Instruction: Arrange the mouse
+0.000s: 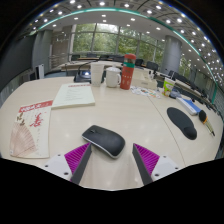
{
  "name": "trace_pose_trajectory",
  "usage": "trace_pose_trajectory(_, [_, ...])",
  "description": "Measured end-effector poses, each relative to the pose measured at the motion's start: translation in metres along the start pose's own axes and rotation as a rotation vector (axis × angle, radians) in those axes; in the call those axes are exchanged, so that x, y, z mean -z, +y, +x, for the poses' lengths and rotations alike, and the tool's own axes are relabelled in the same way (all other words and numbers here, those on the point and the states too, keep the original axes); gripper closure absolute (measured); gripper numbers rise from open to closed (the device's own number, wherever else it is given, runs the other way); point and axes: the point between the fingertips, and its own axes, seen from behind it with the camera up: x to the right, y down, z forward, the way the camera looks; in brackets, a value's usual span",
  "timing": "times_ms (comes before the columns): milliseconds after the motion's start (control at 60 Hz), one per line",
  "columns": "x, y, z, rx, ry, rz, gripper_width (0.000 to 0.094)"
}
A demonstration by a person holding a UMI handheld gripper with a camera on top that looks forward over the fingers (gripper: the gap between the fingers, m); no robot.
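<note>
— What lay closest to the camera?
— The tongs (110,160) themselves, spread wide with nothing in their hold. Their magenta pads (76,154) faced inward across an open gap.

— And the mouse?
— The dark grey mouse (103,140) sat on the pale surface (130,115) just ahead of the fingertips, lying at a slant, roughly centred on the gap and a little toward the left finger. It rested on its own, neither pad touching it.

— What was over on the left?
— A printed sheet with red lettering (30,125) lay flat there, well apart from the mouse. Just right of it and farther back was a white booklet (74,96).

— Further back, in the middle?
— A red-and-green bottle (128,71) stood upright beyond the mouse, with other small items around it that I couldn't make out.

— And to the right?
— A black oval mouse pad (182,122) lay well apart from the mouse, with a light blue strip (185,101) beyond it; I couldn't tell what that was. Behind everything were large windows (110,40) and ceiling lights.
</note>
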Motion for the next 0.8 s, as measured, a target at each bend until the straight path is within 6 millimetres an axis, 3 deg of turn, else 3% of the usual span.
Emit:
trace_pose_trajectory(317, [-0.044, -0.031, 0.007, 0.004, 0.001, 0.006, 0.0098])
trace_pose_trajectory(367, [-0.049, -0.033, 0.003, -0.008, -0.031, 0.001, 0.0171])
trace_pose_trajectory(467, [-0.052, -0.033, -0.012, -0.033, -0.11, -0.01, 0.0444])
trace_pose_trajectory(683, [-0.052, -0.033, -0.014, -0.006, -0.135, -0.021, 0.0574])
trace_pose_trajectory(800, [-0.038, -0.046, -0.017, 0.025, -0.171, 0.007, 0.0609])
